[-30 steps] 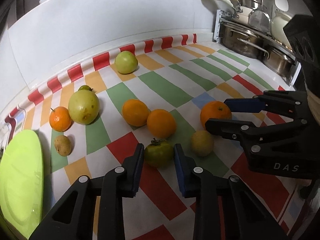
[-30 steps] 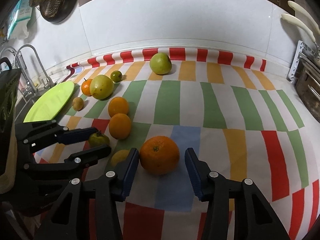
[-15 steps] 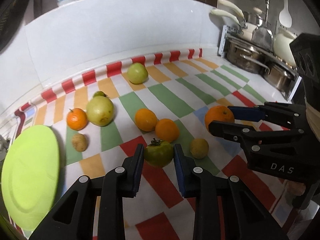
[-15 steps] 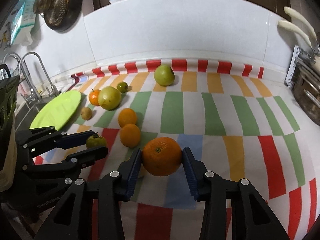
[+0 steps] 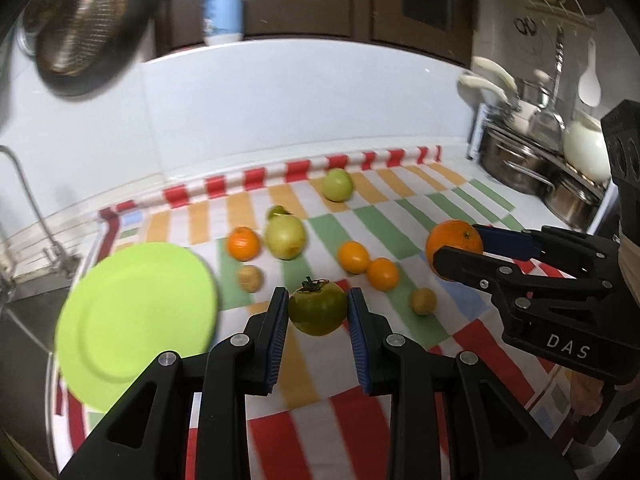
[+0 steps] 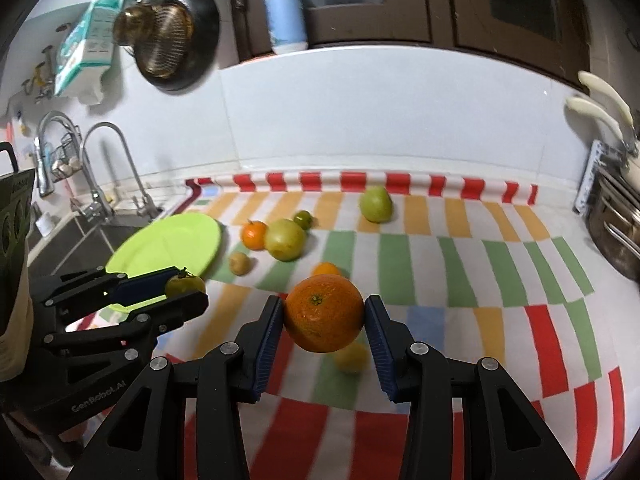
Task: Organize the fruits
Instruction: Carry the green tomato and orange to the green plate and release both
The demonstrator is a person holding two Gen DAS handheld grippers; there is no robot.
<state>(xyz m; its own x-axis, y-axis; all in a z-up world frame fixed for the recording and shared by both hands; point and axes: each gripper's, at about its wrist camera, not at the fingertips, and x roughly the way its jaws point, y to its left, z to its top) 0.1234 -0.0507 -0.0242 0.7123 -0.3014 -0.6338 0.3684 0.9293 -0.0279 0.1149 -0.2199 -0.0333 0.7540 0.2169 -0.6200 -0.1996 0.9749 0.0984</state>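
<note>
The left gripper (image 5: 318,310) is clamping a green tomato (image 5: 318,307) between its blue pads, holding it in the air above the striped cloth's (image 5: 408,216) near-left part, beside the lime plate (image 5: 136,312) lying at the cloth's left edge. The right gripper (image 6: 324,314) is gripping a large orange (image 6: 324,312) clear of the cloth, its jaws having just been closing onto it.
</note>
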